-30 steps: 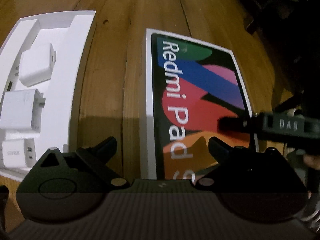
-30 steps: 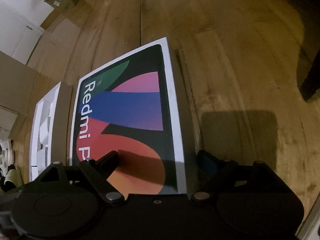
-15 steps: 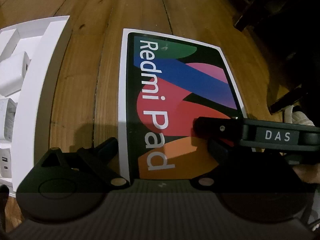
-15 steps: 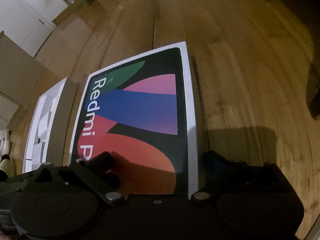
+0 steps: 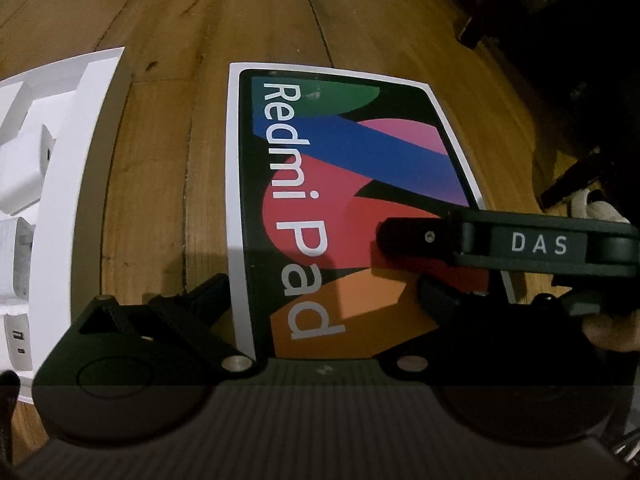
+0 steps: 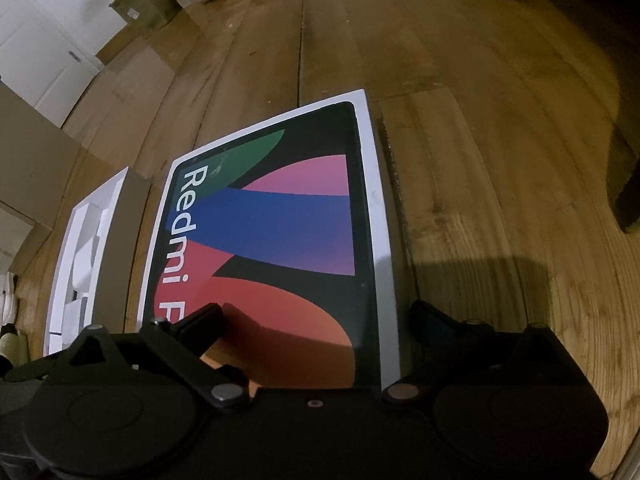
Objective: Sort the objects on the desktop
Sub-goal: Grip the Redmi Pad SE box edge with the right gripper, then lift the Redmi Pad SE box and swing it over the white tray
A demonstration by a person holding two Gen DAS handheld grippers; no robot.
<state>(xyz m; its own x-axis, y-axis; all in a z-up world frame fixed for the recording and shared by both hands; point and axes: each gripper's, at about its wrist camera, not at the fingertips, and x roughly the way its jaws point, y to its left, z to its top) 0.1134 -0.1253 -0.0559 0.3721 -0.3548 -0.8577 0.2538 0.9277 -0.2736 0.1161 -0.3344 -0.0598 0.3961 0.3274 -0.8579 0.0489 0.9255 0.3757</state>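
A: Where is the Redmi Pad box lid [image 5: 352, 200]?

B: Flat on the wooden desk [image 5: 168, 128], printed face up, its white border showing all round the coloured picture.

A: And the left tool [image 5: 324, 296]?

B: It hangs over the lid's near end. Its jaws are opening, already spread very wide. One finger stands just off the lid's left edge over bare wood, the other over the lid's near right part. The lid's width lies between them, but I see no pad pressing on it.

A: The right tool [image 6: 316, 320]?

B: Spread wide too and gripping nothing. In the right wrist view its left finger [image 6: 200, 320] sits above the orange print, and the other is past the lid's right edge, over the wood. From the left wrist view it reaches in from the right across the lid's lower right corner, with "DAS" lettered on its body.

A: What lies beyond?

B: A white box tray [image 5: 76, 184] to the left of the lid, apart from it by a strip of desk. Several white chargers [image 5: 24, 176] lie in its compartments.
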